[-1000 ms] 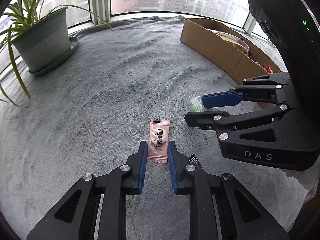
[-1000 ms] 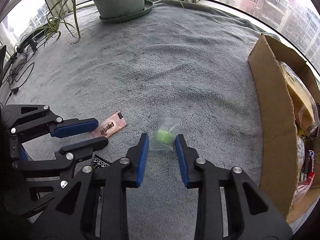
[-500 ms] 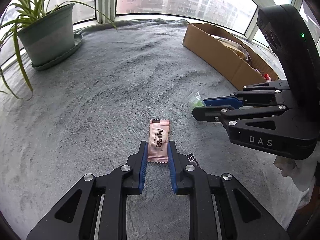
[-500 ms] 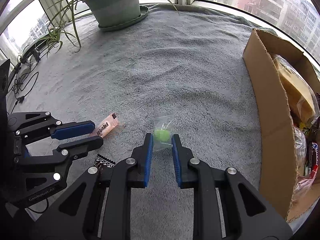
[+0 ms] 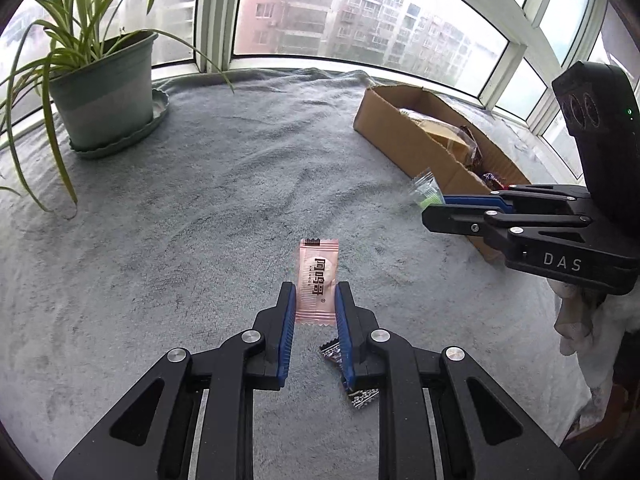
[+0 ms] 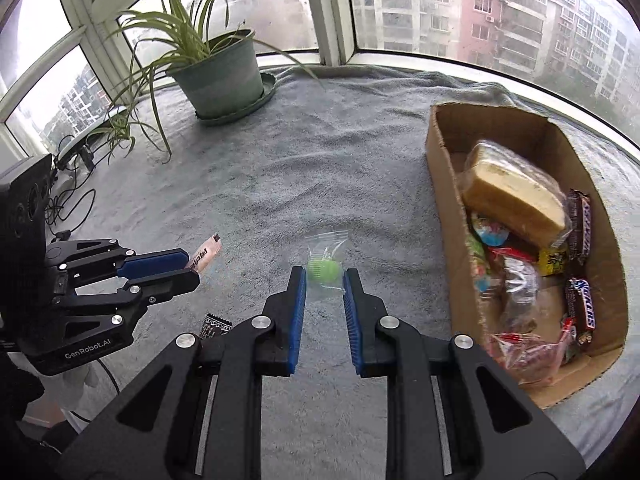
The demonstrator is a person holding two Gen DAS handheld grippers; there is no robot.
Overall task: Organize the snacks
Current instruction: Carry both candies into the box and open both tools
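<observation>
Left wrist view: gray blanket [image 5: 180, 240] covers the sill.
Plant: green pot [image 5: 102, 92] sits at 10 o'clock.
Left claw [image 5: 316, 304]: closed tight on the pink packet [image 5: 318, 280], which sticks up toward 12 o'clock from between the blue pads.
Dark wrapper [image 5: 352, 376]: lies on the blanket at 5 o'clock, partly under the claw.
Box [image 5: 404, 136]: brown, open, at 2 o'clock, snacks inside.
Right claw [image 5: 434, 206]: at 3 o'clock, just beside the box, with a clear bag [image 5: 426, 192] at its tip.
Right wrist view: left claw [image 6: 188, 266] at 9 o'clock with the pink packet [image 6: 206, 254].
Right claw [image 6: 324, 288]: closed on the clear bag [image 6: 326, 258] with a green candy [image 6: 322, 269] in it.
Box [image 6: 440, 184]: at 3 o'clock, full of snacks.
</observation>
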